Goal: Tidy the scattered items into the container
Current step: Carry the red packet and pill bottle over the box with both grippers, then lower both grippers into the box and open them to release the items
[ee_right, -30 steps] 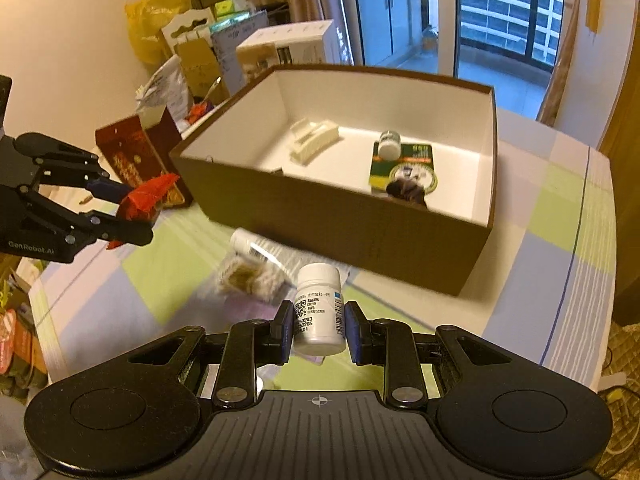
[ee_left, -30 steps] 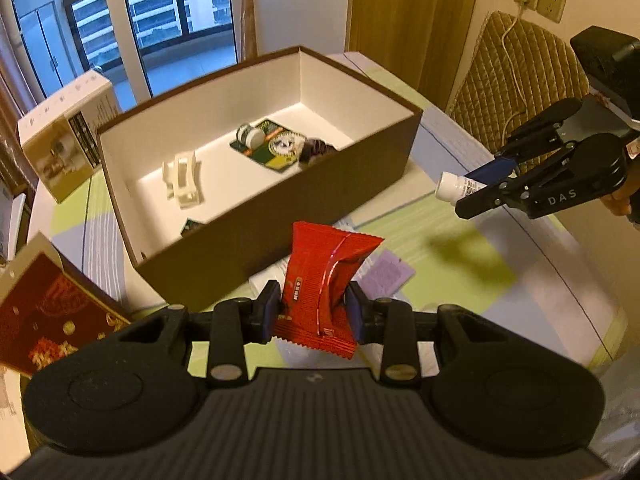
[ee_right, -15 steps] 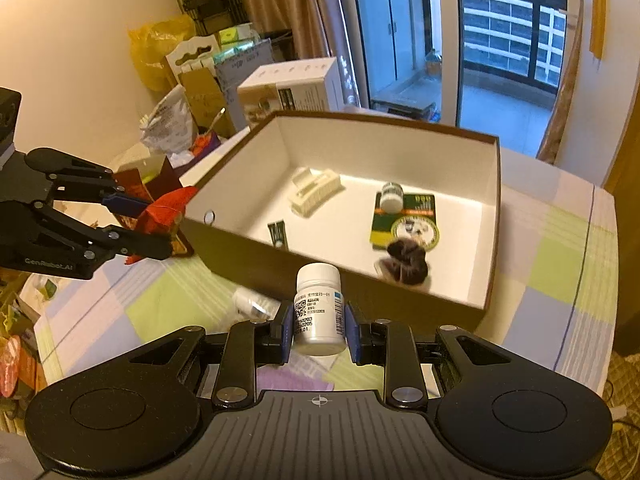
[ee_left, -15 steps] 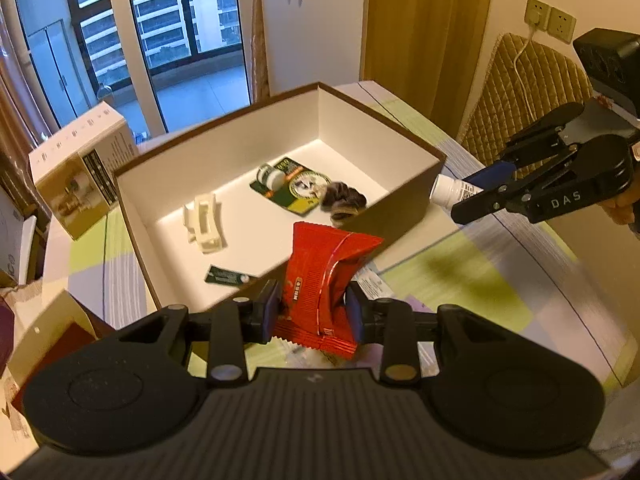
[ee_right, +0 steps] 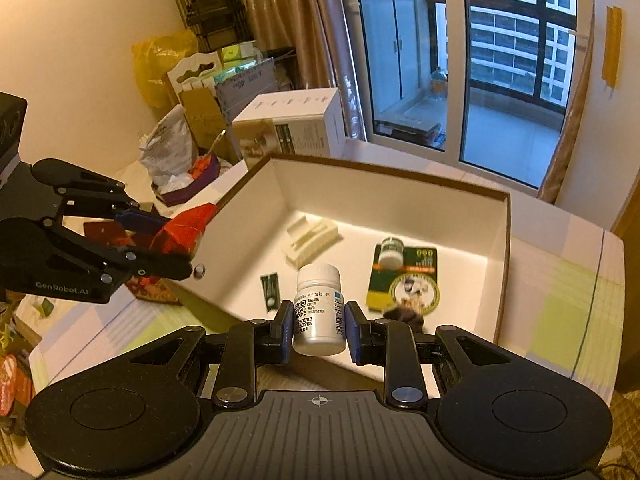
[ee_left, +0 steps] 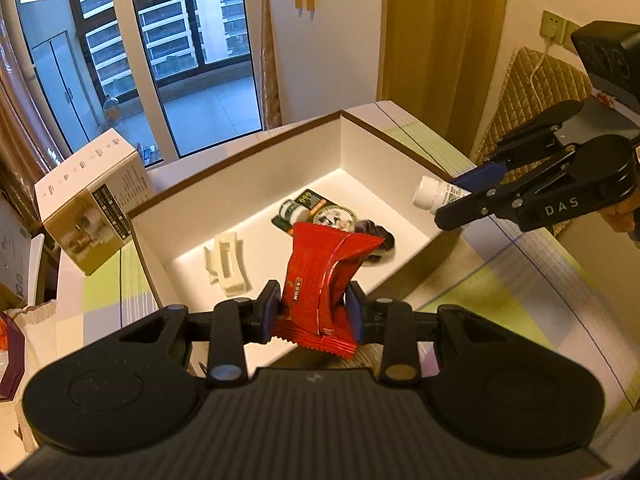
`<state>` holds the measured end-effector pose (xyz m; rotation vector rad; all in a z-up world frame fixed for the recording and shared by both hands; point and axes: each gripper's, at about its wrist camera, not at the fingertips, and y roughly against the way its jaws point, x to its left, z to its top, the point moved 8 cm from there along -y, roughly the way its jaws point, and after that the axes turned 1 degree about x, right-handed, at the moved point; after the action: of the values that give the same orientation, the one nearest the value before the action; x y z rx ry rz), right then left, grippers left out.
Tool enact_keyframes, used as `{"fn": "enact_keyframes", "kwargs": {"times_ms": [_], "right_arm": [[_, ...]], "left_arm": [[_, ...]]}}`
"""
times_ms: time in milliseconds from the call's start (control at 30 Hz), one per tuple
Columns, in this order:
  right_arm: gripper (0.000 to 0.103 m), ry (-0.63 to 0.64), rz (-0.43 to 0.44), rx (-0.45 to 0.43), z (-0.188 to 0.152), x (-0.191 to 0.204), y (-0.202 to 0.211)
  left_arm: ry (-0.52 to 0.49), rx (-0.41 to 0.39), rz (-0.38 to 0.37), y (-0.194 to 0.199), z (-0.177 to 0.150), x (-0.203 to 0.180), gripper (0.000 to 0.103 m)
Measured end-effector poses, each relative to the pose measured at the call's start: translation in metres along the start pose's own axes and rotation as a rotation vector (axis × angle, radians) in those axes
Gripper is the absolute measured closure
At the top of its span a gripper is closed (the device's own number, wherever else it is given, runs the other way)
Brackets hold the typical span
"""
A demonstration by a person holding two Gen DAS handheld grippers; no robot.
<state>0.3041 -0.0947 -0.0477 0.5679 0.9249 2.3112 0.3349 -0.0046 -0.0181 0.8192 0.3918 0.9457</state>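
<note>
Checked cloth in pale green, lilac and white covers the table (ee_left: 500,304); tall windows fill the upper frame in both views.

Brown box (ee_left: 256,184) with white lining sits mid-frame in the left wrist view, open-topped. Inside it: a cream hair clip (ee_left: 226,262) left of centre, a green card (ee_left: 316,212) with a small round jar (ee_right: 391,251) on its upper end, a dark scrunchie (ee_left: 380,242) at the card's lower right, and a small dark sachet (ee_right: 270,290) seen from the right wrist view.

Left gripper (ee_left: 313,312), bottom centre of its own view: jaws closed narrow, both blue pads pressing a red snack packet (ee_left: 326,276). Packet stands up out of the pads and leans right, its top overlapping the box interior. From the right wrist view the same gripper (ee_right: 188,240) comes in from the left edge, packet (ee_right: 186,226) at the box's left wall.

Right gripper (ee_right: 318,322), bottom centre of its view: jaws pinched on a white pill bottle (ee_right: 320,308), cap up, label facing the camera, in front of the near box wall. In the left wrist view this gripper (ee_left: 464,196) enters from the right, the bottle (ee_left: 434,198) lying sideways, cap toward the box, above the right rim.

White carton (ee_left: 92,212) stands left of the box.
</note>
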Motion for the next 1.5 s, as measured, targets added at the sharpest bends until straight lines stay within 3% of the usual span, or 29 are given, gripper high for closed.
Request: {"fn": "enact_keyframes", "kwargs": {"times_ms": [333,833,1500], "right_arm": [[0.073,-0.016,0.017,0.042,0.018,-0.012,-0.034],[0.073,-0.015,0.027,0.148,0.005,-0.022,-0.078],[0.073,0.045,-0.002,0.324,-0.010,-0.041,-0.141]], "left_arm": [[0.022,0.024,-0.004,-0.027,0.020,0.021,0.073],[0.070,0.100,-0.028,-0.068,0.012,0.034,0.073],[0.153,0.279,-0.053,-0.130,0.000,0.046,0.073]]}}
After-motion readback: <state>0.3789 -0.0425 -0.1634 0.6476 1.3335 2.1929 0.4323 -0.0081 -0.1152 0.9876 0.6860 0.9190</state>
